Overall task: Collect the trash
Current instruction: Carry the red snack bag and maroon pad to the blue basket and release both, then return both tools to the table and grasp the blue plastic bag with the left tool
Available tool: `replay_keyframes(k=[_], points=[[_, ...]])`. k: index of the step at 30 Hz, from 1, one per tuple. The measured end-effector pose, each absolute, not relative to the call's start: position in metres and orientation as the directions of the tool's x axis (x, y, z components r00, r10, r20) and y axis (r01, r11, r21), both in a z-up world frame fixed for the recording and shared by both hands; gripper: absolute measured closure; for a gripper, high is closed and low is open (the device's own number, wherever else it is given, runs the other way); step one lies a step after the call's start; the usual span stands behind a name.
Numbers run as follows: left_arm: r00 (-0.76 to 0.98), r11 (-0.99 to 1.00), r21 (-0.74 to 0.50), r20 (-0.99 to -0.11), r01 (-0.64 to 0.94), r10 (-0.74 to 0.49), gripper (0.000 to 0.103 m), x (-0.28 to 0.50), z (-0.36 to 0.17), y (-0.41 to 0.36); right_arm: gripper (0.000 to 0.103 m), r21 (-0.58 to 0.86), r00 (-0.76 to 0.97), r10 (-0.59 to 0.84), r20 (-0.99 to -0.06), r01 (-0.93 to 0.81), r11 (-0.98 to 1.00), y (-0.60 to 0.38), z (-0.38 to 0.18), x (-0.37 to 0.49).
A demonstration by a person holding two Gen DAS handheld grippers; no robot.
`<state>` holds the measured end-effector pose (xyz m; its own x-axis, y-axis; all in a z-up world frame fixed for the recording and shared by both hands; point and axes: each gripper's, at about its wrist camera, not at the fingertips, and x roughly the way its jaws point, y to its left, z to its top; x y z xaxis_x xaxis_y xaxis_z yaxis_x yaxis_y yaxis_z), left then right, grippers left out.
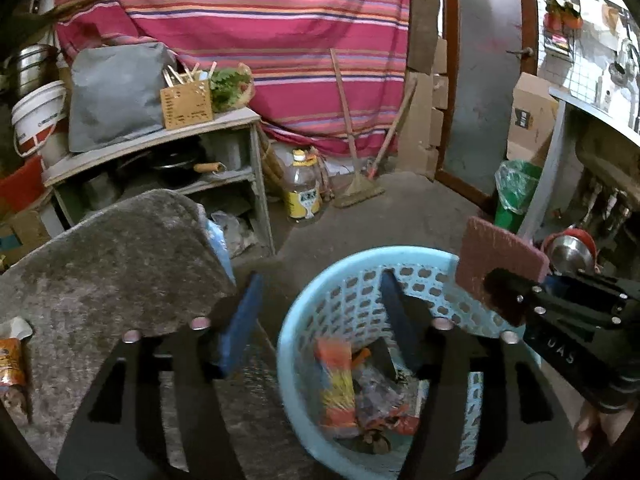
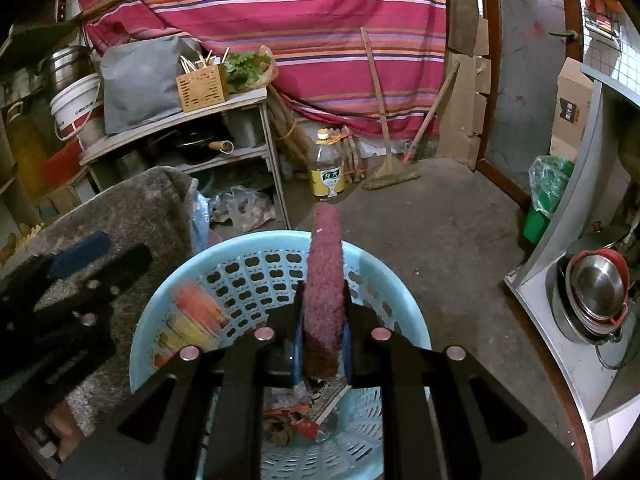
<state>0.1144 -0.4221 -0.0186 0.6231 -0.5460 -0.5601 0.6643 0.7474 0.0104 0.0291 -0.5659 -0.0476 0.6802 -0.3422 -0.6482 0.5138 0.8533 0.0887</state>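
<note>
The right gripper (image 2: pixel 320 344) is pinching a maroon scouring pad (image 2: pixel 325 280) above the perforated light-blue plastic basket (image 2: pixel 404 312) (wrappers already inside); the left gripper (image 1: pixel 316 320) is hovering wide open, empty, while an orange wrapper (image 1: pixel 10 360) beside the basket is waiting.

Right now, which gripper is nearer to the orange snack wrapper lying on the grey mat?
Left. The left gripper hangs open between the grey mat and blue basket, beside the snack wrapper. The right gripper holds a maroon scouring pad over the basket.
</note>
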Motion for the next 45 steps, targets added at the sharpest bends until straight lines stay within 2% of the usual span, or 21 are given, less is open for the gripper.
replay_keyframes(k=[3, 8, 10, 11, 12, 13, 17, 21, 25, 37, 40, 45], points=[[0.660, 0.772, 0.031, -0.540, 0.635, -0.522, 0.021, 0.116, -0.015, -0.408, 0.088, 0.087, 0.680, -0.337, -0.651, 0.508, 0.857, -0.563, -0.048, 0.033], [0.690, 0.813, 0.022, -0.542, 0.583, -0.480, 0.015, 0.129, -0.017, -0.374, 0.087, 0.068, 0.672, -0.333, -0.661, 0.496, 0.866, -0.551, -0.050, 0.045], [0.705, 0.827, 0.027, -0.541, 0.561, -0.460, 0.012, 0.133, -0.017, -0.361, 0.082, 0.056, 0.661, -0.344, -0.666, 0.505, 0.861, -0.546, -0.050, 0.048], [0.713, 0.833, 0.033, -0.537, 0.552, -0.451, 0.010, 0.135, -0.016, -0.354, 0.073, 0.049, 0.655, -0.349, -0.670, 0.508, 0.860, -0.545, -0.050, 0.049], [0.724, 0.840, 0.042, -0.533, 0.541, -0.439, 0.008, 0.136, -0.015, -0.347, 0.042, 0.037, 0.646, -0.362, -0.672, 0.518, 0.855, -0.543, -0.050, 0.050], [0.731, 0.845, 0.049, -0.529, 0.533, -0.431, 0.008, 0.137, -0.014, -0.341, 0.022, 0.024, 0.641, -0.380, -0.667, 0.528, 0.849, -0.541, -0.050, 0.050], [0.765, 0.870, 0.062, -0.510, 0.488, -0.393, 0.006, 0.144, -0.006, -0.305, 0.021, -0.003, 0.628, -0.414, -0.659, 0.549, 0.836, -0.531, -0.045, 0.055], [0.791, 0.896, 0.058, -0.499, 0.440, -0.356, 0.006, 0.154, 0.004, -0.259, 0.012, -0.024, 0.636, -0.444, -0.631, 0.557, 0.830, -0.515, -0.036, 0.062], [0.812, 0.920, 0.061, -0.495, 0.388, -0.309, 0.006, 0.166, 0.009, -0.215, 0.008, -0.042, 0.641, -0.458, -0.616, 0.554, 0.831, -0.495, -0.030, 0.074], [0.862, 0.981, 0.034, -0.484, 0.191, -0.151, 0.006, 0.205, 0.004, -0.069, 0.005, 0.085, 0.795, -0.278, -0.540, 0.380, 0.921, -0.393, -0.009, 0.119], [0.855, 0.990, 0.043, -0.509, 0.137, -0.096, 0.006, 0.216, -0.011, -0.038, 0.005, 0.079, 0.795, -0.251, -0.552, 0.349, 0.934, -0.372, -0.014, 0.134], [0.799, 0.998, 0.032, -0.601, 0.051, -0.021, 0.006, 0.238, -0.048, 0.006, 0.005, 0.041, 0.796, -0.252, -0.550, 0.327, 0.944, -0.337, -0.018, 0.155]])
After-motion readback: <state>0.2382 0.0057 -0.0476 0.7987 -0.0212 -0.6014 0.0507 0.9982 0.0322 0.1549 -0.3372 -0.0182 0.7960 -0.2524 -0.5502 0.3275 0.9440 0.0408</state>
